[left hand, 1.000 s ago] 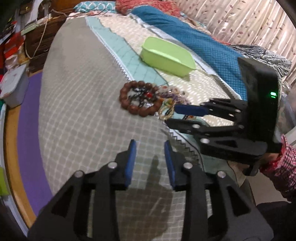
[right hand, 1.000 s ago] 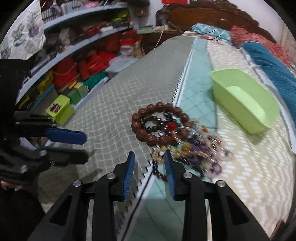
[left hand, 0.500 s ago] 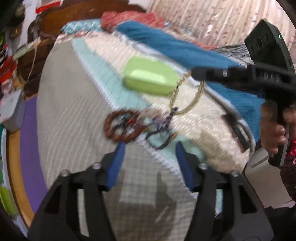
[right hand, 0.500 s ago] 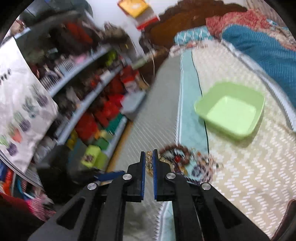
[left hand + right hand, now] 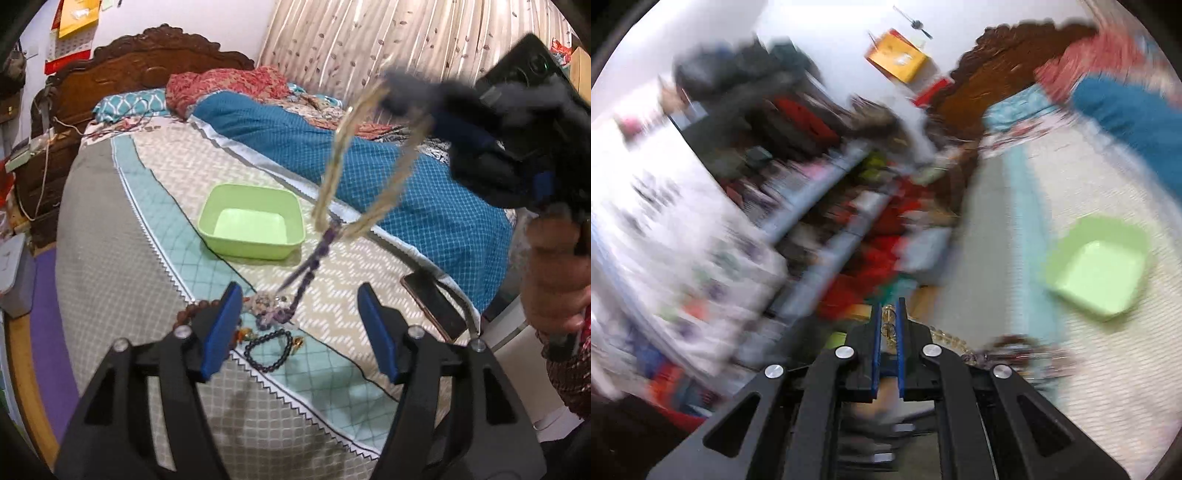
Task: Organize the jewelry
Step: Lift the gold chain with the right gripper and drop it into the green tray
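A smooth, matt green plastic tub (image 5: pixel 252 221) sits on a quilted cloth bedspread (image 5: pixel 147 266) with zigzag-stitched seams, below a carved, polished dark wood headboard (image 5: pixel 140 66). Pale gold beads of a chain (image 5: pixel 334 173) look glassy, a purple beaded strand (image 5: pixel 310 266) dull beside a glossy black bead bracelet (image 5: pixel 267 350). The left gripper (image 5: pixel 299 325) shows matt black plastic, blue rubbery pads and bright metal screws; a phone (image 5: pixel 434 306) gleams.

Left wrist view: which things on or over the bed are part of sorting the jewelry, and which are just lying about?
Part of the job:
- gold chain, held up by the right tongs
- purple bead strand snagged on it
- jewelry pile
- black bead bracelet
- green tub
- left tongs, open

Lying about:
- phone
- blue blanket
- red cloth
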